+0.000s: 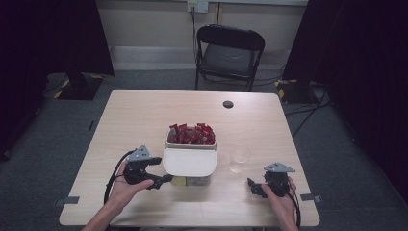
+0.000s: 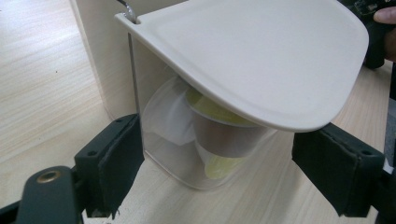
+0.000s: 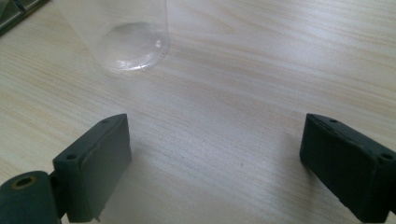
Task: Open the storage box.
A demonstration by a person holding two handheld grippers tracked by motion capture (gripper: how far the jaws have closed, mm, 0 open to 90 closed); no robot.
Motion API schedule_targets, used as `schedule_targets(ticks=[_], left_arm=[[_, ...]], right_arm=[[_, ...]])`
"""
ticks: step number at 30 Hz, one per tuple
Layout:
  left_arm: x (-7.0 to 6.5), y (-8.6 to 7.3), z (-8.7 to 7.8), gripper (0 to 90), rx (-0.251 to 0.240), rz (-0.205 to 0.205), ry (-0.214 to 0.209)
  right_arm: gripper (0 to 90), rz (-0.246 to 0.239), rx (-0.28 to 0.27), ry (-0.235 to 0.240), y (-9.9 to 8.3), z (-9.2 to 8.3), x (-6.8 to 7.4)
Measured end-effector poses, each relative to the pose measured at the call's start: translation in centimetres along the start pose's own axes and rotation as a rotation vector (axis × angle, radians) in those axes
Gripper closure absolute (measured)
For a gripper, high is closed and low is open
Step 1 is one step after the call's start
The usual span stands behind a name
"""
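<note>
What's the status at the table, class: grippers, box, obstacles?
Left gripper open at the storage box, under its white lid. Right gripper open, resting near the clear cup. Nothing in the way.

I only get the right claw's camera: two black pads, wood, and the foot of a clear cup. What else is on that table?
Observer: A white box stands left of the cup, with red packets in its far half.
Operator: Is it covered?
Observer: Partly. A white lid lies over the near part.
Operator: And the other claw?
Observer: The left claw is open at the lid's left edge, gripping nothing.
</note>
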State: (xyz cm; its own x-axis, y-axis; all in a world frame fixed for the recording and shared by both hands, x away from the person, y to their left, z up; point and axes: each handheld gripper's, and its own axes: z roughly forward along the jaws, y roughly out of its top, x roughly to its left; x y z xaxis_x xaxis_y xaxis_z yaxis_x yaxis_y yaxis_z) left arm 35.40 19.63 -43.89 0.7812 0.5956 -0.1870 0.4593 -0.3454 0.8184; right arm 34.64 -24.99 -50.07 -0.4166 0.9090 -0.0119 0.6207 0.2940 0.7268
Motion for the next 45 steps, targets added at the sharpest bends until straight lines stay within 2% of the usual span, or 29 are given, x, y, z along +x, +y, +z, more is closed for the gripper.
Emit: schedule_targets(ticks=[10, 25, 28, 31, 33, 36, 45], left_arm=[[-0.2, 0.5, -0.4, 16.6, -0.011, 0.035, -0.014], [-0.2, 1.1, -0.8, 16.0, -0.042, 0.018, -0.021], [-0.2, 1.6, -1.0, 16.0, -0.056, 0.005, -0.019], [-0.1, 1.9, -1.2, 16.0, -0.055, 0.015, -0.015], [-0.1, 2.2, -1.3, 16.0, -0.070, -0.005, -0.024], [-0.1, 2.8, -1.5, 16.0, -0.083, -0.006, -0.022], [0.0, 3.6, -1.6, 16.0, -0.092, -0.011, -0.021]], right_arm=[[8.4, -0.001, 0.000, 0.000, 0.0, 0.0, 0.0], [8.3, -0.001, -0.001, 0.000, 0.0, 0.0, 0.0], [8.3, -0.001, 0.000, 0.000, 0.0, 0.0, 0.0], [8.2, -0.002, 0.000, -0.001, 0.0, 0.0, 0.0], [8.2, -0.001, 0.000, -0.001, 0.0, 0.0, 0.0], [8.2, -0.002, -0.001, 0.001, 0.0, 0.0, 0.0], [8.2, -0.003, -0.001, 0.000, 0.0, 0.0, 0.0]])
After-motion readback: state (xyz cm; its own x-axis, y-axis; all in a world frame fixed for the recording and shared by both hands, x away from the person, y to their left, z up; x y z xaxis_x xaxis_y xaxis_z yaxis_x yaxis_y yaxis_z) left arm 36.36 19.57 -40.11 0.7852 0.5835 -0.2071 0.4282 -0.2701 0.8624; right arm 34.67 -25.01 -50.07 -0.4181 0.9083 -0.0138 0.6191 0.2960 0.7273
